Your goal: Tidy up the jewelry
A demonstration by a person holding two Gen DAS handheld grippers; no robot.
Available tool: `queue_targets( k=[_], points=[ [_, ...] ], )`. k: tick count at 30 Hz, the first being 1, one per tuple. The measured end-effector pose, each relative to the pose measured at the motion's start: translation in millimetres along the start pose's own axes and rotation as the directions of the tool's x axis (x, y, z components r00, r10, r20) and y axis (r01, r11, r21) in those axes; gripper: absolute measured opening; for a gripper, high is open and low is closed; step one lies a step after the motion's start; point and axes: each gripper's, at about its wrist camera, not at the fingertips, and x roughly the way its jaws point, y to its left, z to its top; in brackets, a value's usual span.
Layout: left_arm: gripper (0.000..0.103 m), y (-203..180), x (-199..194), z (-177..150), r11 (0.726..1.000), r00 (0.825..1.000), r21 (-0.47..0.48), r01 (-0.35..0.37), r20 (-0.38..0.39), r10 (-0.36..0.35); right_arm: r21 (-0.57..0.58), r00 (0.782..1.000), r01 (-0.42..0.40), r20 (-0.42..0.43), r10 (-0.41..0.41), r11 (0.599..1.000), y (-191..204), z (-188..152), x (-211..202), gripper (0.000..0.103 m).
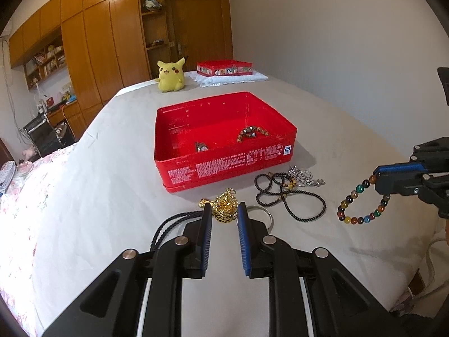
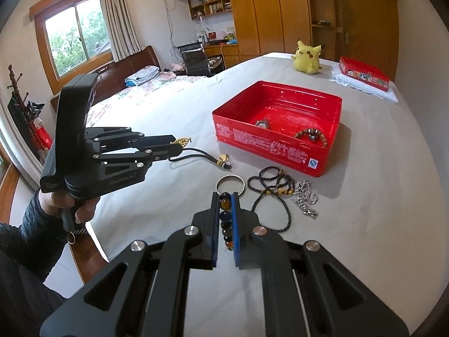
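Left gripper (image 1: 224, 213) hovers low over the sheet, jaws parted, nothing clamped. The gold pendant (image 1: 223, 206) sits right at its tips, between the pads; its black braided cord (image 1: 168, 226) trails off to the gripper's left. A plain silver bangle (image 1: 263, 213) lies just right of the tips. Red tin box (image 1: 224, 165) is ahead of it, open top, thin stamped metal with glossy walls and white print; a beaded bracelet (image 1: 252, 133) and what looks like a small watch (image 1: 202, 147) lie inside.

Ahead-right of the left gripper: black bead necklace (image 1: 289, 196), matte tiny beads in loose loops, touching a silver chain (image 1: 304, 177), shiny and heaped.

Right gripper (image 2: 224, 198) is clamped on the multicolour bead bracelet (image 1: 362, 205), round glassy beads on a loop that hangs free below the pads, clear of the sheet. The box is ahead and slightly right of it.

Step in hand, as I read it: carry the bracelet over the box rim and release. Go high enough that the dangling loop clears the near wall; open only once the loop is inside, away from the bracelet already there. The beads are slick and may roll in the pads, so keep a steady squeeze. Bed sheet (image 2: 174, 129) is soft and wrinkled.
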Motion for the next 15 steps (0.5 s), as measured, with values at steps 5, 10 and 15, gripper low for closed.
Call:
queue_targets(
  k=[5, 10, 15],
  points=[
    [0.018, -1, -2, 8, 1.0, 1.0, 0.015, -0.004, 0.011, 0.004, -0.004, 1.0, 0.013, 0.005, -0.013, 1.0, -5, 7, -1, 0.006],
    [0.018, -2, -5, 19, 1.0, 1.0, 0.029, -0.009, 0.03, 0.008, -0.009, 1.0, 0.024, 0.018, -0.024, 1.0, -13, 18, -4, 0.006],
    [0.018, -3, -5, 32, 0.999, 0.999, 0.046, -0.012, 0.049, 0.009, -0.009, 0.999, 0.034, 0.036, -0.034, 0.999, -24, 35, -6, 0.006]
  ],
)
